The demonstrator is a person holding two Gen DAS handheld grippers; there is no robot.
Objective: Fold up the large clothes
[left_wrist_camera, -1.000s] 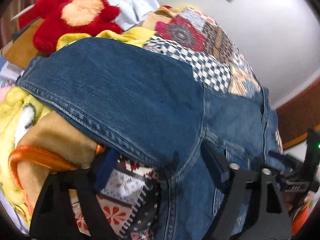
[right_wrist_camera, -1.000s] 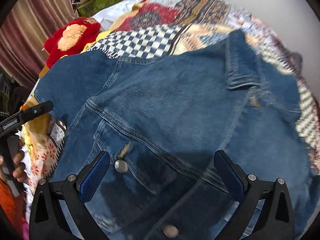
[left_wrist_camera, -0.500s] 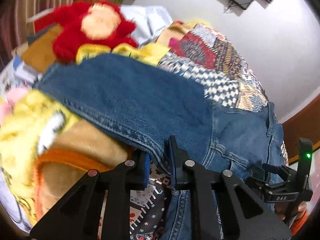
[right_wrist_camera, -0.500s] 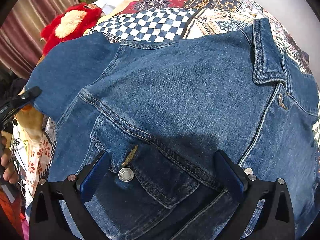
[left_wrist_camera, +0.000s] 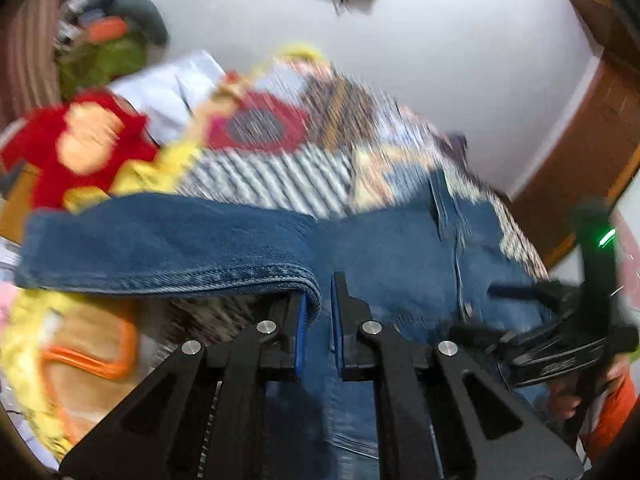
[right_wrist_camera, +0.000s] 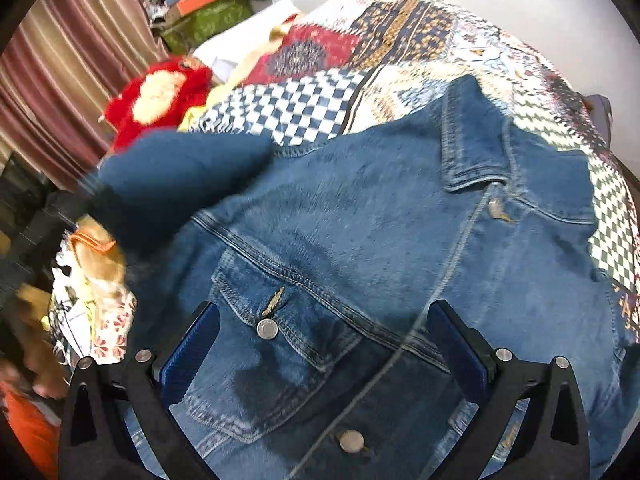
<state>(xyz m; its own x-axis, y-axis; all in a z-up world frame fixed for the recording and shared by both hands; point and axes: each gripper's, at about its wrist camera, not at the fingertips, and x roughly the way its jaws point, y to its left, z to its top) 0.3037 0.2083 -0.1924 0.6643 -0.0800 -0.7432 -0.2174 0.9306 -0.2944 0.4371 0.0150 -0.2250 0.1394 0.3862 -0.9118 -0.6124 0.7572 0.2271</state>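
A blue denim jacket [right_wrist_camera: 360,220] lies front-up on a patchwork quilt [right_wrist_camera: 400,40], collar toward the far side. My left gripper [left_wrist_camera: 320,300] has its jaws closing tight on the hem of the jacket's sleeve [left_wrist_camera: 160,240], and the blue pads [left_wrist_camera: 301,328] pinch the fold. The sleeve hangs lifted off the bed, stretched out to the left. In the right wrist view the raised sleeve [right_wrist_camera: 180,176] shows as a blurred dark blue mass at the left. My right gripper [right_wrist_camera: 324,312] hovers open above the chest pocket [right_wrist_camera: 280,340], with nothing gripped. It also shows in the left wrist view as the right gripper [left_wrist_camera: 560,340].
A red plush toy [right_wrist_camera: 156,96] and a yellow blanket [left_wrist_camera: 160,168] lie at the far left of the bed. An orange-trimmed tan cloth [left_wrist_camera: 88,344] sits under the sleeve. Striped curtains [right_wrist_camera: 60,60], a cluttered shelf [right_wrist_camera: 200,8], a wooden frame [left_wrist_camera: 592,140] and white walls surround the bed.
My left gripper went from open to shut on the sleeve hem, then rose and rolled, lifting the sleeve. My right gripper stayed open and drew a little higher above the pocket.
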